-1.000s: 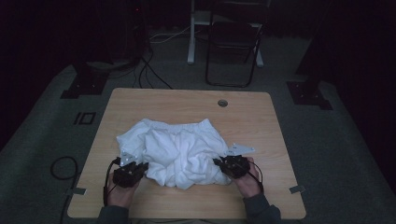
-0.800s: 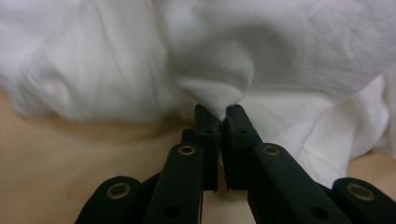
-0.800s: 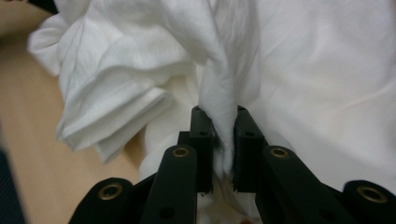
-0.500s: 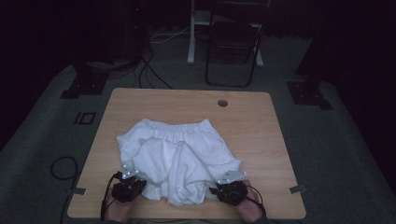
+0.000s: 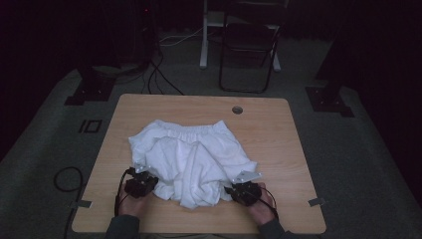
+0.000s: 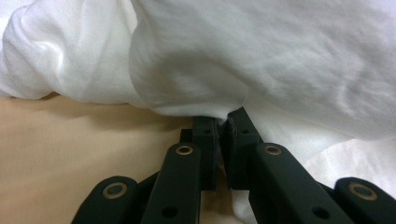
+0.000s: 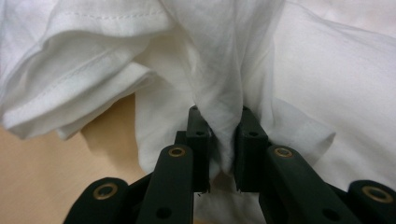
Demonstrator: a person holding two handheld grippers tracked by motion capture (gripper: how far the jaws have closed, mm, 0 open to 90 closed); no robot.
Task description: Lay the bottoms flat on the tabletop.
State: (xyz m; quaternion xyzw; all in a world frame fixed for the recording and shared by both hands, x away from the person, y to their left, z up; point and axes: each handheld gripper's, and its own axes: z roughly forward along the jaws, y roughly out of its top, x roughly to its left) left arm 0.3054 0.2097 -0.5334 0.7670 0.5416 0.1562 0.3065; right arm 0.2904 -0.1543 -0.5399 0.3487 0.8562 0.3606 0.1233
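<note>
A crumpled white garment (image 5: 194,154) with a gathered waistband at its far side lies in the middle of the wooden table (image 5: 283,134). My left gripper (image 5: 148,179) sits at the garment's near left edge, shut on a fold of the cloth (image 6: 280,56); in the left gripper view my left gripper (image 6: 223,127) has its jaws almost together on it. At the near right edge my right gripper (image 5: 238,189) pinches a bunched fold (image 7: 224,70). In the right gripper view my right gripper (image 7: 225,128) has cloth squeezed between its jaws, which have just been closing.
A round cable hole (image 5: 237,109) is in the table near its far edge. A dark folding chair (image 5: 249,45) stands beyond the table. Cables (image 5: 64,179) lie on the floor at the left. Both hands rest near the table's front edge.
Both hands have drawn back toward the near edge and lower, pulling the garment with them. It now lies flatter and longer, with the waistband showing at the far side.
</note>
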